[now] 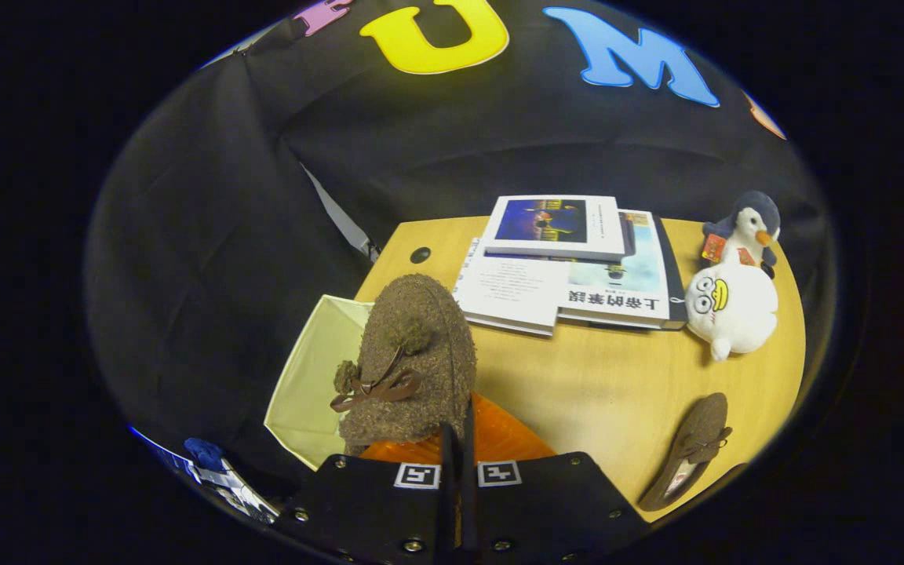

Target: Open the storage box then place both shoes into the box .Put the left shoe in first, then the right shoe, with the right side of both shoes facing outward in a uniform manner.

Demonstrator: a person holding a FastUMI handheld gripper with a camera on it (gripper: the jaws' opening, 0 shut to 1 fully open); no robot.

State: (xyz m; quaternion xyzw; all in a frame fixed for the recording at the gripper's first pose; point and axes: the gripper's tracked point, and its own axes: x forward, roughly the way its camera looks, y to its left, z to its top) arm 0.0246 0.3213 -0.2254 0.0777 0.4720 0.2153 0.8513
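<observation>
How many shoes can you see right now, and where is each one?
2. One brown fuzzy shoe is gripped between the gripper fingers, raised beside the open box. The other shoe lies on the table, below the white plush toy.

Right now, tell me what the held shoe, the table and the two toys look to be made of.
Shoe, clamped between the gripper fingers: fuzzy brown bouclé-like fabric, nubby and matte, with a smoother bow and an orange sole, probably rubber. Table: light wood or wood-look laminate, smooth with a slight sheen. White duck toy and penguin toy: soft plush, judging by their rounded, fuzzy outlines.
</observation>
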